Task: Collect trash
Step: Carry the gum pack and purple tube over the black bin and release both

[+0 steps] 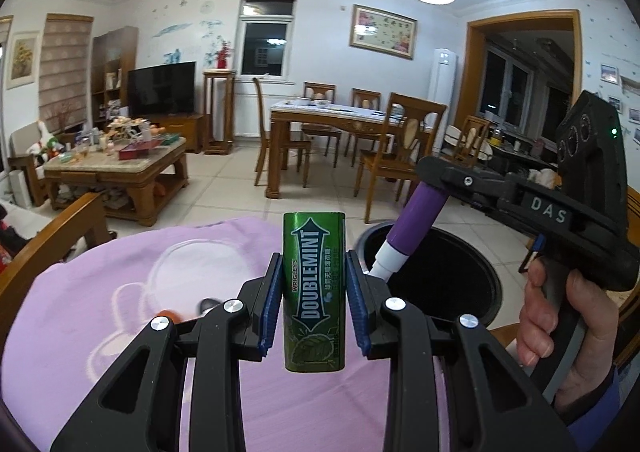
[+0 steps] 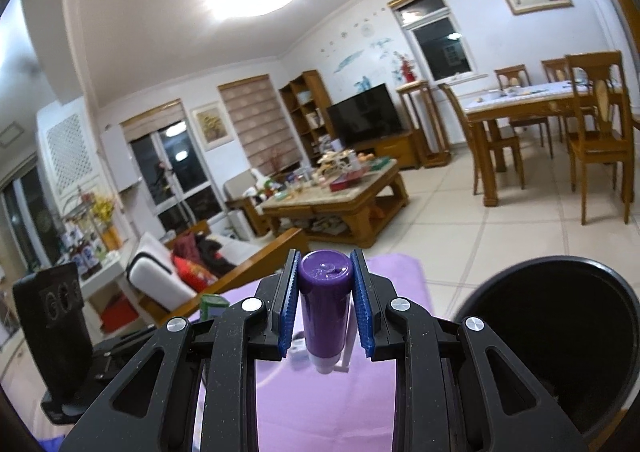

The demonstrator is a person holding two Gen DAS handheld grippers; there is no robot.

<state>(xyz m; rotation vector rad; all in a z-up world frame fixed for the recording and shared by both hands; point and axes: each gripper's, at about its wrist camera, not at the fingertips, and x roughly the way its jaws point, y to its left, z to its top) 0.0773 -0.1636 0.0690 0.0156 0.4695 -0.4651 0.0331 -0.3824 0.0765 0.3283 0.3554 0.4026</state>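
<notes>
Left tool (image 1: 314, 302) clamped on green Doublemint gum tin (image 1: 314, 294), tin upright, above purple cloth (image 1: 120, 292). Right tool (image 2: 325, 310) clamped on purple marker (image 2: 325, 316), white tip pointing down at rim of black trash bin (image 1: 440, 280), beside cloth's right edge.

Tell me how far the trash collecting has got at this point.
Nothing visibly binned: the black bin interior is too dark to read. In hand: the left gripper clamps a green gum tin, the right gripper a purple marker, beside the bin. Left: dropping both in, plus small items blurred on the purple cloth.
</notes>
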